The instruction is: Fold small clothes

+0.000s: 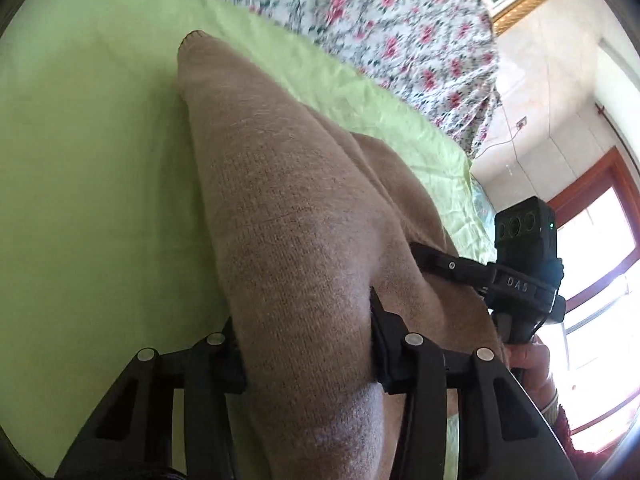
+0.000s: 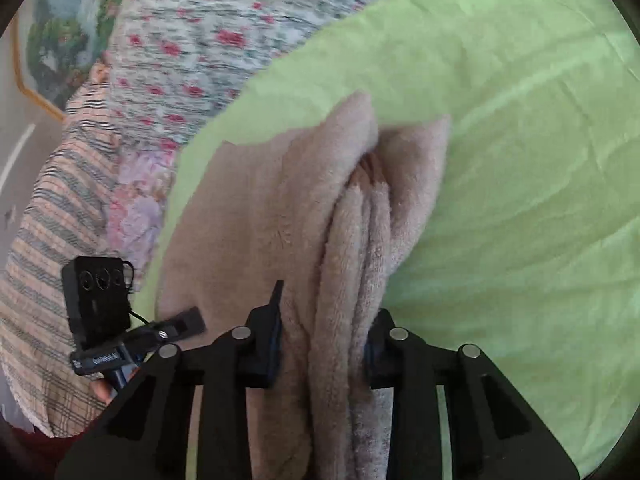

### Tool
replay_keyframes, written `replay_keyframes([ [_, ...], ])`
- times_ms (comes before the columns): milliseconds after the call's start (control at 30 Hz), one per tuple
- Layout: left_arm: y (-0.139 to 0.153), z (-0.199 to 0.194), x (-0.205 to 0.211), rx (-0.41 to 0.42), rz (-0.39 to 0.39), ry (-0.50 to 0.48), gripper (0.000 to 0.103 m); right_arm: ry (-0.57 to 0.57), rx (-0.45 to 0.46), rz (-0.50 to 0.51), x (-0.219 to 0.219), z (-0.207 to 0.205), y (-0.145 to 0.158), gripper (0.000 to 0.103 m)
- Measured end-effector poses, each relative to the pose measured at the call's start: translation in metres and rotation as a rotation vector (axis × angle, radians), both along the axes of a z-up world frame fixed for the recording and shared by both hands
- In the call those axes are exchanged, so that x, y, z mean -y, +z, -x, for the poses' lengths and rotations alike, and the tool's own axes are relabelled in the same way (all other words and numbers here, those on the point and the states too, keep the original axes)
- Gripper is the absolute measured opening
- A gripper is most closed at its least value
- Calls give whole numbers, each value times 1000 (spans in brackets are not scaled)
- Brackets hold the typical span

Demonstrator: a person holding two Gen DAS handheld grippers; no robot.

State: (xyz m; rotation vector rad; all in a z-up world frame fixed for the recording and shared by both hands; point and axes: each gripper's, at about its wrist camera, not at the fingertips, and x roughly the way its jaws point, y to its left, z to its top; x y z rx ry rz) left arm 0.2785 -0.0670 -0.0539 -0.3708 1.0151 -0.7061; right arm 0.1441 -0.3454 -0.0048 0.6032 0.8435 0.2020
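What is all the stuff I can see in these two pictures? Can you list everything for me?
knitted garment: one, beige-brown, lying on the green sheet, bunched in both grippers
green sheet: one, light green, spread under the garment
floral cover: one, white with pink flowers, beyond the sheet
striped cloth: one, pink and grey stripes, beside the floral cover
framed picture: one, gold frame, on the wall
window: one, red-brown wooden frame, bright daylight
left gripper: black, shut on a thick fold of the garment
right gripper: black, shut on several gathered layers
hand: one, holding the right gripper's handle
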Motion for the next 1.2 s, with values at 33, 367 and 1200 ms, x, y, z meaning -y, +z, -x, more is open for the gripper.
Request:
replay_keyframes([
  [33,9,9,-11,18,-6,7,45,26,18,-6,-15,1,4,31],
  [367,45,69,-133,55,-90,103,45,216,61,-102,-129,-23,-15,31],
  [1200,11,28,-222,-34,-86,386,57,85,125,116,-137,-74,19,7],
])
